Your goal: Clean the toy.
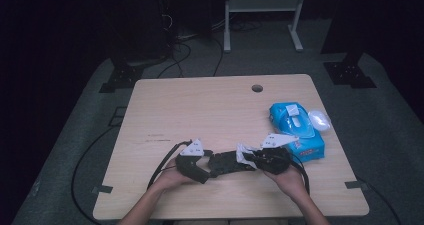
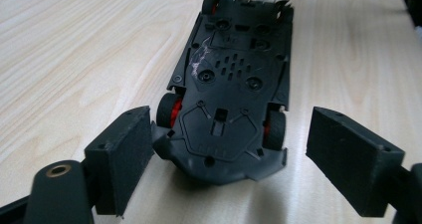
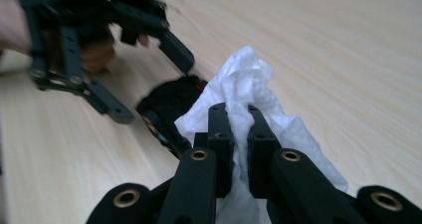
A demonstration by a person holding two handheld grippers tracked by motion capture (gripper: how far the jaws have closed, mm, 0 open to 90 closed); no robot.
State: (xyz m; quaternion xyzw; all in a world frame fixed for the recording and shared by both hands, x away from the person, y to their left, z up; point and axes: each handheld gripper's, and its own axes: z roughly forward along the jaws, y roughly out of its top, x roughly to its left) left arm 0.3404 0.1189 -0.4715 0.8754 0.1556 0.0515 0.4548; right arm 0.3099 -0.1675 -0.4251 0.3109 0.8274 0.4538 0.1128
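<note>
A black toy car (image 1: 231, 162) with red wheel hubs lies upside down near the table's front edge, its underside (image 2: 234, 84) facing up. My left gripper (image 1: 212, 167) is open, and the car's near end sits between the two pads (image 2: 348, 159) without being pressed. My right gripper (image 1: 247, 157) is shut on a crumpled white wipe (image 3: 249, 74) at the car's other end (image 3: 169, 102). In the right gripper view, the left gripper (image 3: 152, 87) stands spread beyond the car. A hand holds each gripper.
A blue pack of wet wipes (image 1: 296, 130) lies at the table's right edge, with a white oval object (image 1: 319, 119) beside it. A cable hole (image 1: 257, 88) is in the far part of the tabletop (image 1: 200, 110). Cables trail off the front left.
</note>
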